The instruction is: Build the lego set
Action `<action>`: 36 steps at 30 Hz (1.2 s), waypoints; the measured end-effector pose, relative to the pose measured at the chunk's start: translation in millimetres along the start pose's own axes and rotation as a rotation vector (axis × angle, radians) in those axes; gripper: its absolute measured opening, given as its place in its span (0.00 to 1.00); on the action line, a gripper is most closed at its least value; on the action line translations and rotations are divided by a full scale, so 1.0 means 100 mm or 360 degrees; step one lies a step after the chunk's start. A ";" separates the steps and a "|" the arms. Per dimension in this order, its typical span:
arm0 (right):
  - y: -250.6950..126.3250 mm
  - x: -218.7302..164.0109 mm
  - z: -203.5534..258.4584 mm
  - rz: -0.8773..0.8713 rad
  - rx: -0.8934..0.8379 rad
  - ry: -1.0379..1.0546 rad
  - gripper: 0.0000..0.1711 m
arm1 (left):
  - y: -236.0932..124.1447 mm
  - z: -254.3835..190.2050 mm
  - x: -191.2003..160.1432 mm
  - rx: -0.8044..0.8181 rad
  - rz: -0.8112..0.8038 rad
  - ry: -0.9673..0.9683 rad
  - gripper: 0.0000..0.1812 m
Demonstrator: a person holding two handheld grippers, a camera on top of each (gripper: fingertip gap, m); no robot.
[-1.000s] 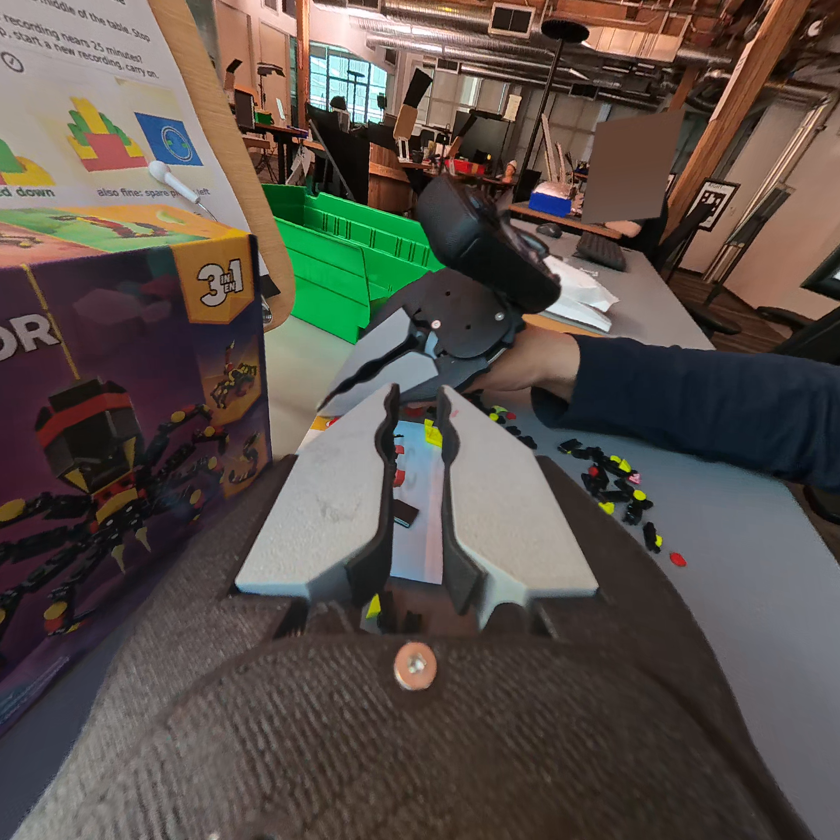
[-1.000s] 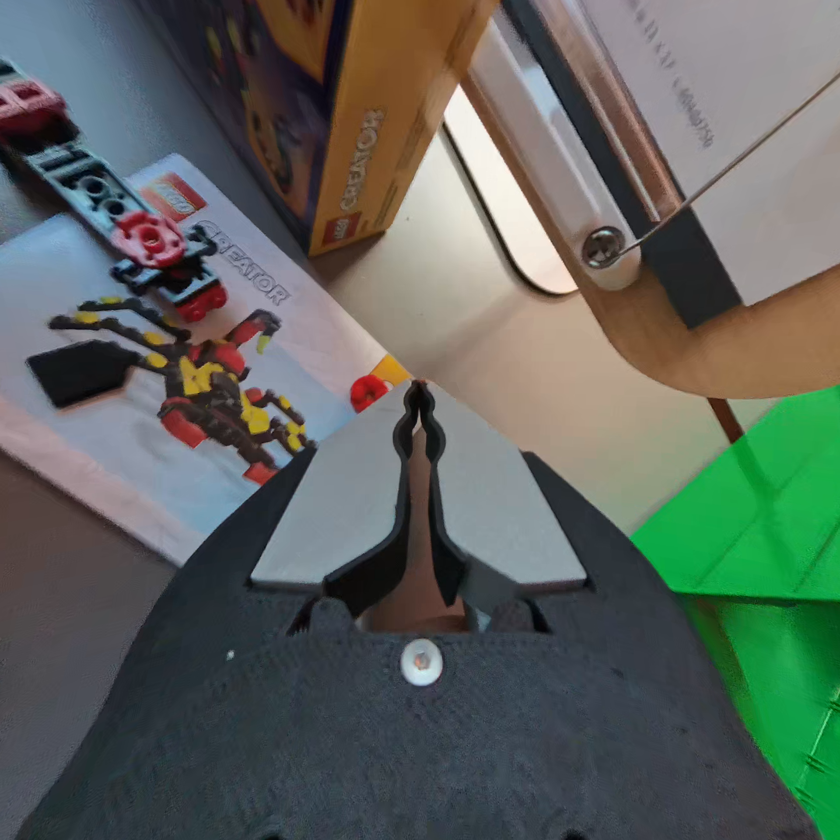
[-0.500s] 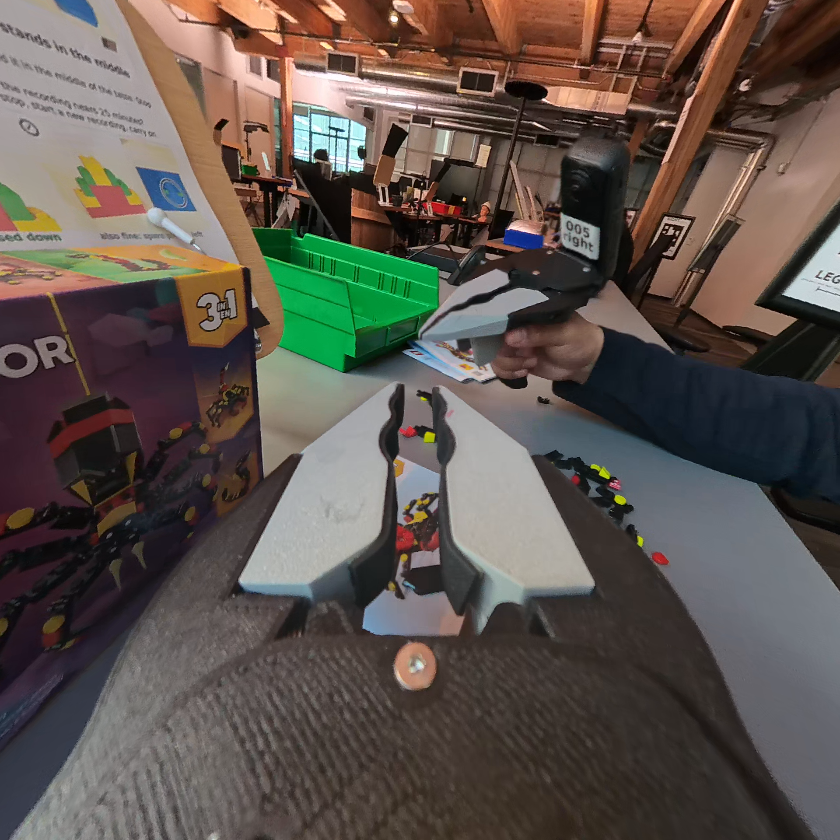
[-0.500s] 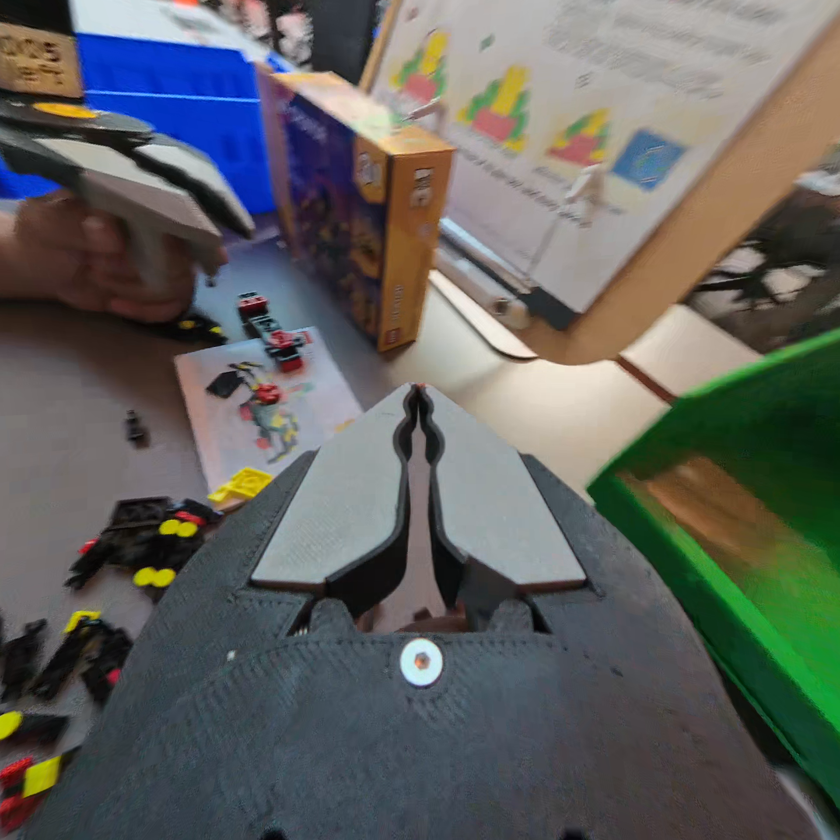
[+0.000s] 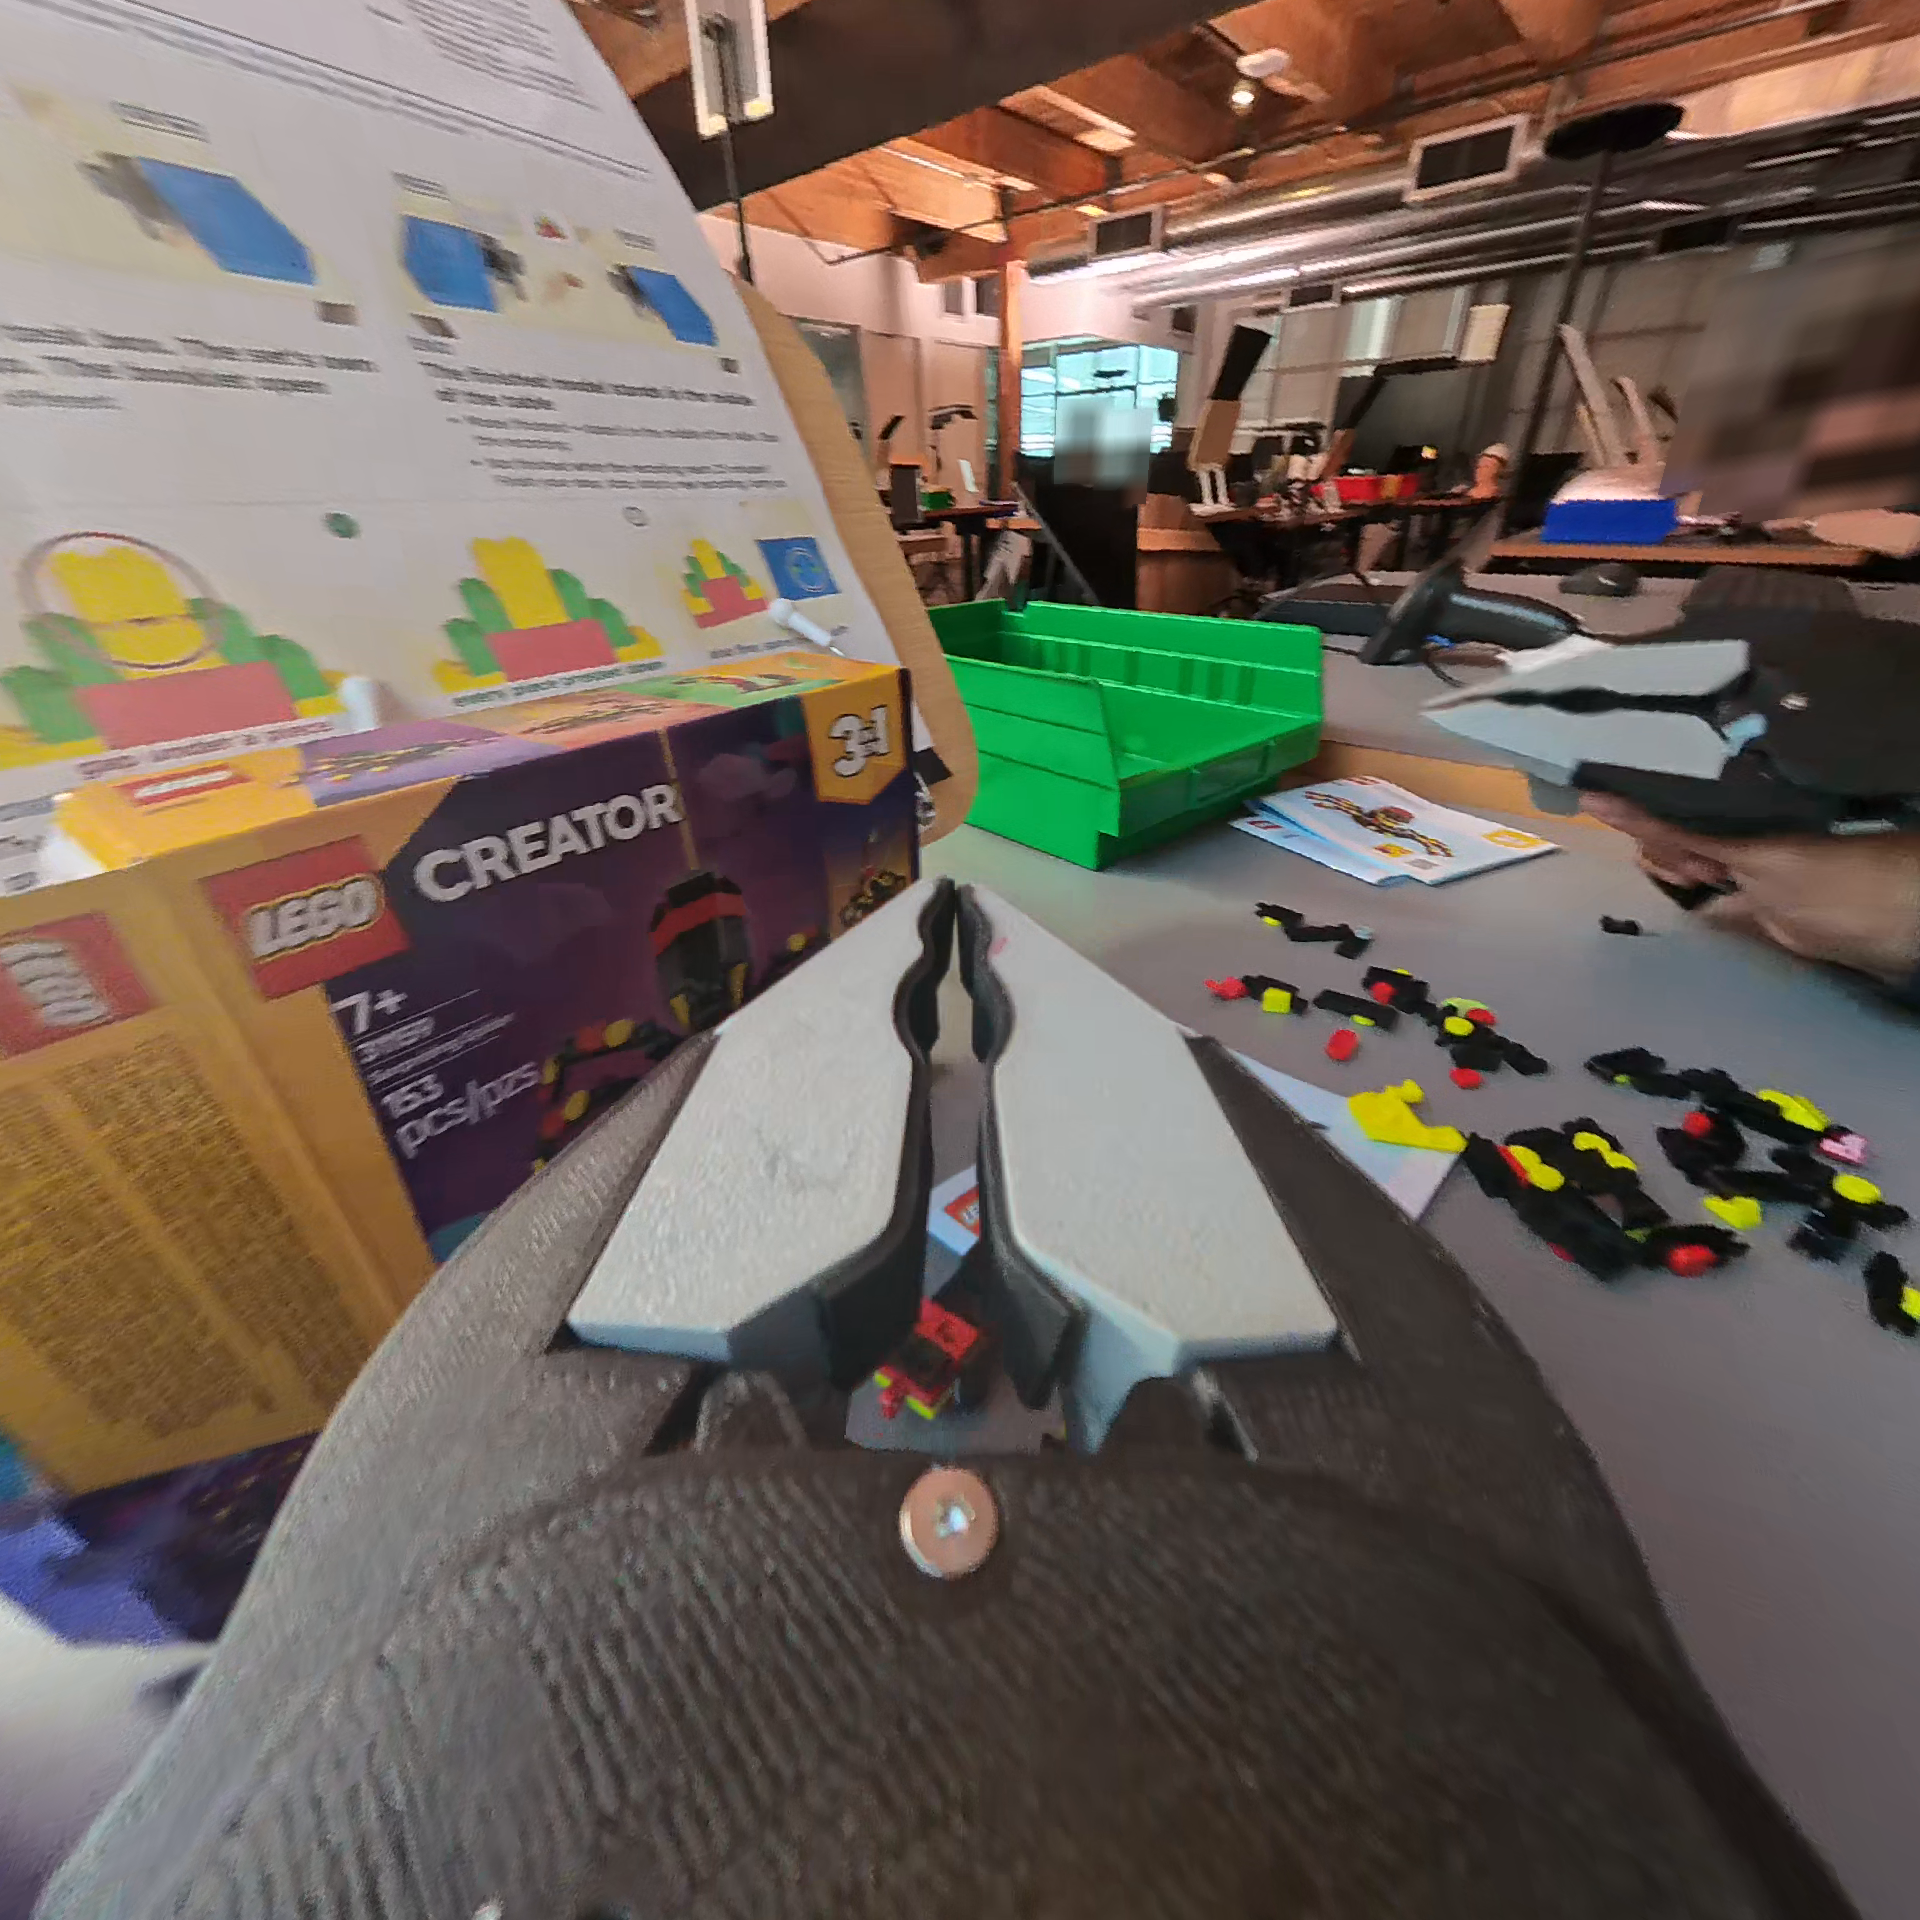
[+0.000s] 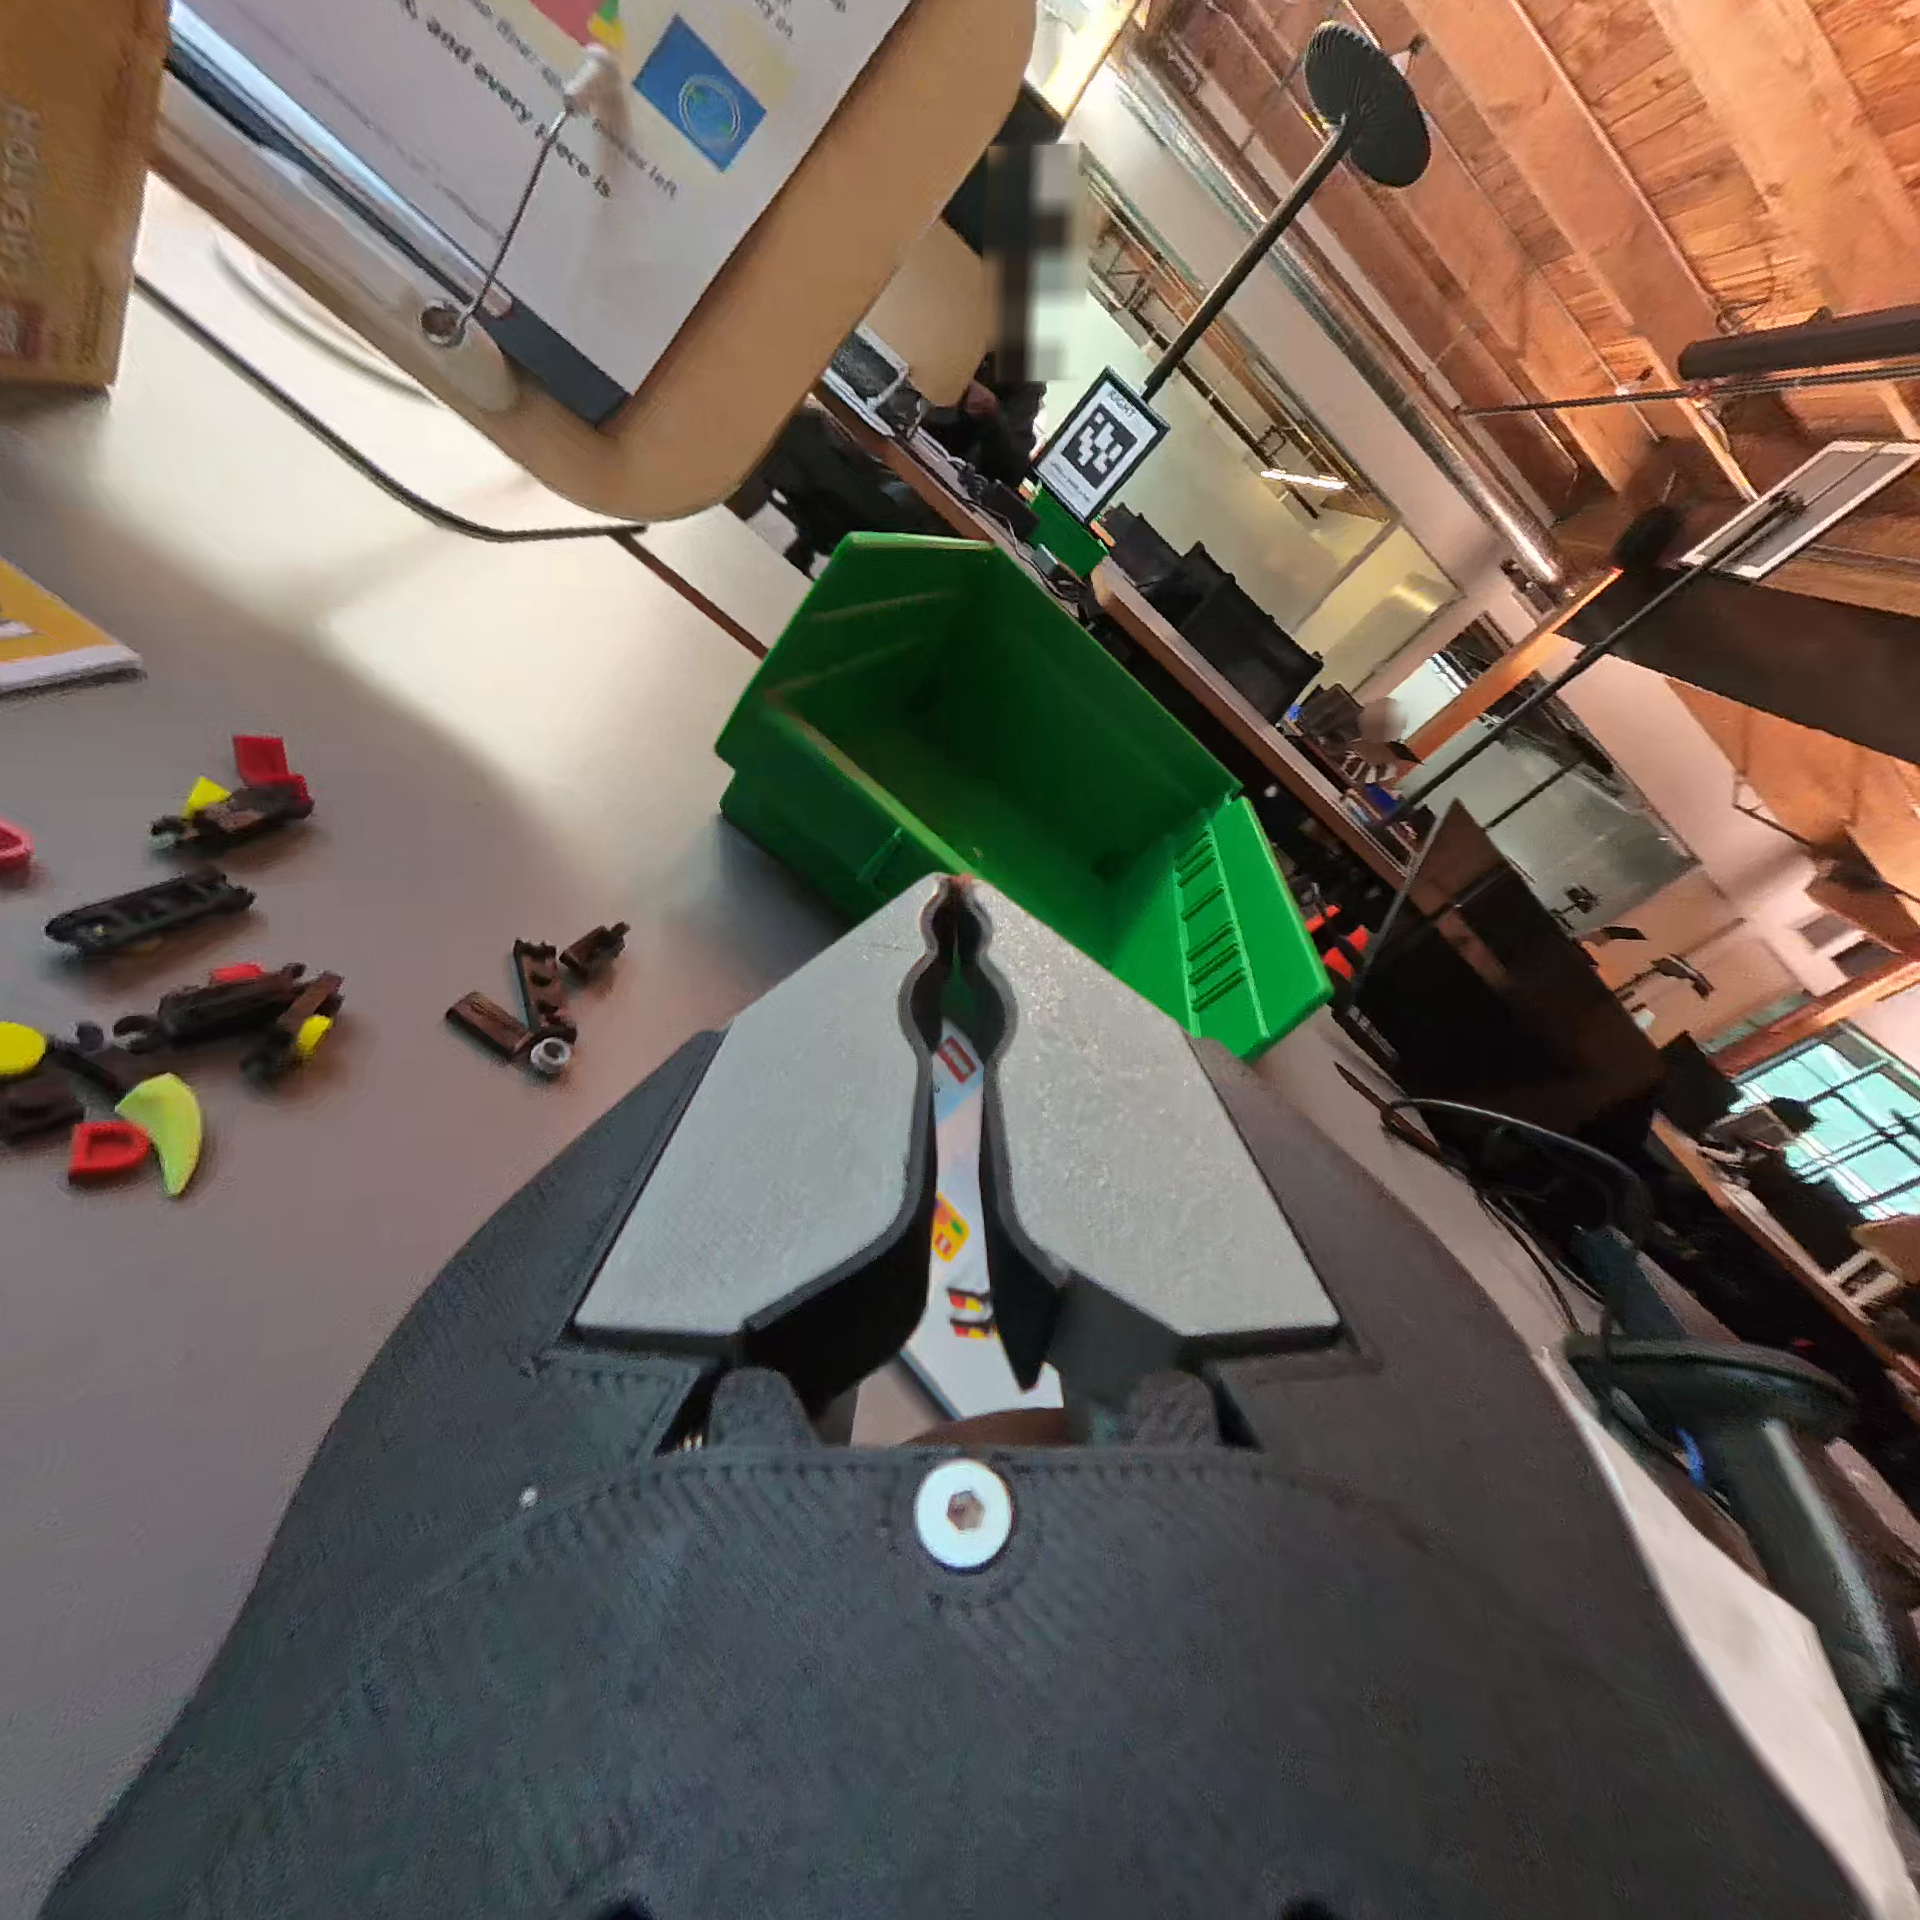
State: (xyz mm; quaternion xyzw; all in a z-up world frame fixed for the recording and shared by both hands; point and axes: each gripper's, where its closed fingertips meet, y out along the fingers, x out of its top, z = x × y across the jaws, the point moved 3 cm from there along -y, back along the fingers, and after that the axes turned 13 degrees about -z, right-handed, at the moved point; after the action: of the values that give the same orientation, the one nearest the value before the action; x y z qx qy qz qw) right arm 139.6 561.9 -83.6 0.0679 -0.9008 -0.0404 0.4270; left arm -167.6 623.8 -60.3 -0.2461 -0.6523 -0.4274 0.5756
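Left gripper [image 5: 956, 902] jaws closed, tips touching, nothing held. Right gripper [image 6: 954, 896] same: tips pinched, empty. Loose lego pieces [image 5: 1579, 1132] scattered on grey table [image 5: 1558, 1455], at 3 o'clock of left gripper. Lego box [image 5: 499, 997] at 9 o'clock. Green bin [image 6: 997, 769] at 12 o'clock of right gripper; instruction booklets [image 5: 1392, 831] just beside bin.

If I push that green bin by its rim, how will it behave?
The green bin looks like empty, thin plastic, so probably light and stiff. On the smooth table it would likely slide rather than tip, since its base is broad and low.
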 end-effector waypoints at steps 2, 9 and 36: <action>-0.10 0.03 0.05 0.0024 -0.0021 -0.0068 0.00 | -0.06 0.03 0.02 0.0088 -0.0010 0.0053 0.00; -0.43 0.00 0.04 0.0172 -0.0122 -0.0052 0.00 | -0.22 -0.03 0.10 0.0256 -0.0041 0.0125 0.00; -0.87 0.11 0.09 0.0199 -0.0135 0.0043 0.00 | -0.35 -1.21 0.02 -0.0189 0.0169 0.0071 0.00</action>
State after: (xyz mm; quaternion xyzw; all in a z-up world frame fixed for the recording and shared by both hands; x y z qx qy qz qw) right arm 133.8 474.8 -92.0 -0.0062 -0.8949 -0.0510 0.4434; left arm -131.3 503.2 -71.4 -0.3044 -0.5987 -0.4396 0.5963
